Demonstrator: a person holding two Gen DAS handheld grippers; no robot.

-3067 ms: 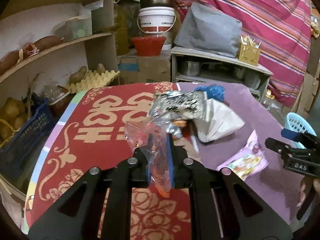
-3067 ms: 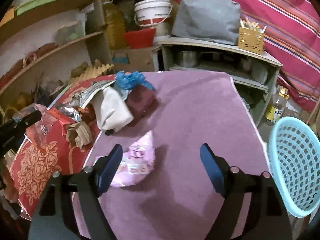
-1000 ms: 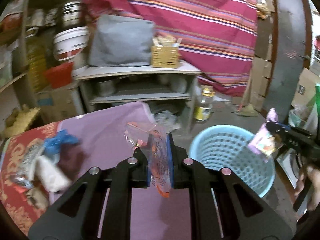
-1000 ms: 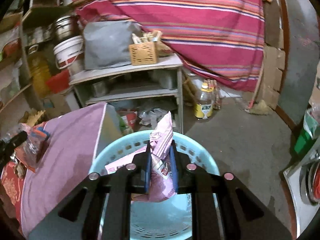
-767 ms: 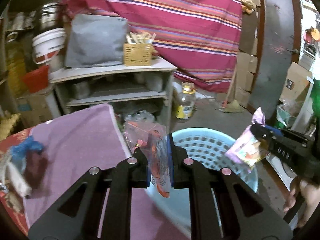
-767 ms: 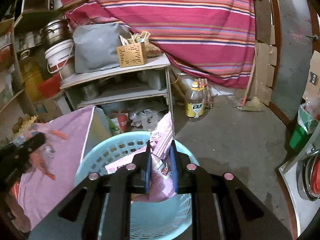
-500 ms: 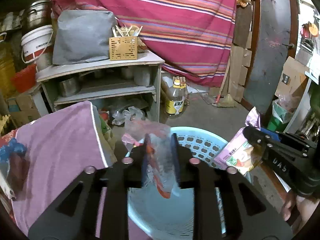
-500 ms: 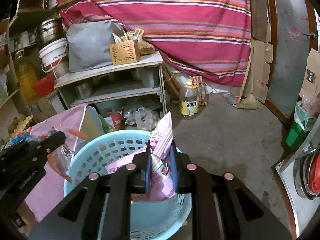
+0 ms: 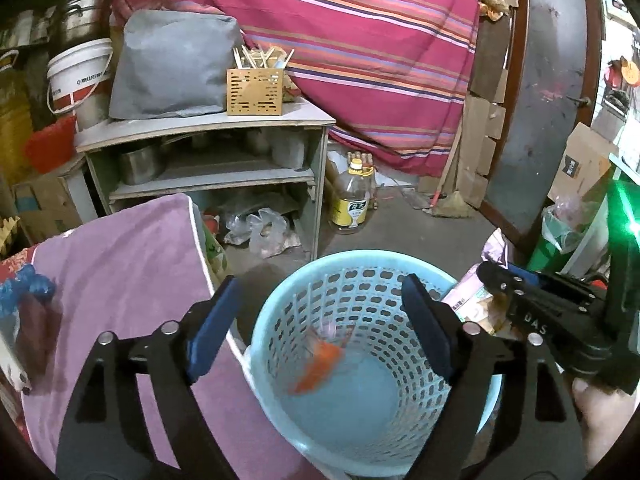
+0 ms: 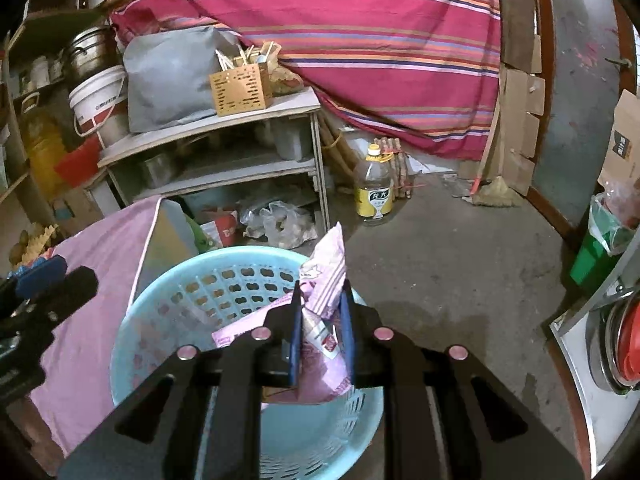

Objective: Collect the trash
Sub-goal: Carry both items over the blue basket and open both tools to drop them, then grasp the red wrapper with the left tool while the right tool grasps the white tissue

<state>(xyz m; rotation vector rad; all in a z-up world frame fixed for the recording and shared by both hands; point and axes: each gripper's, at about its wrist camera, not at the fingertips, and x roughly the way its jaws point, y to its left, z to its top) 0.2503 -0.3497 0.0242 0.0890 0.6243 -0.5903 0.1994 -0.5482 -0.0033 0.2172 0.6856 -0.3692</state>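
Observation:
A light blue plastic basket (image 9: 288,312) (image 10: 168,300) stands on the floor beside the table. My left gripper (image 9: 320,320) hangs over it, its jaws opening wide with nothing between them. The clear and orange wrapper (image 9: 320,364) is blurred inside the basket, below the jaws. My right gripper (image 10: 322,336) is shut on a pink snack packet (image 10: 324,280) above the basket's right rim. In the left wrist view the right gripper (image 9: 492,280) and the pink packet (image 9: 468,300) show at the right, with a hand (image 9: 600,412) under them.
The table with the purple cloth (image 9: 120,264) lies left of the basket; trash (image 9: 24,300) remains on it at the far left. Behind stand a grey shelf unit (image 9: 208,152), an oil bottle (image 9: 356,200) on the floor and a striped curtain (image 9: 360,40).
My left gripper swung from the table to over the basket, opened, and the clear and orange wrapper dropped in. The right gripper keeps the pink packet over the basket.

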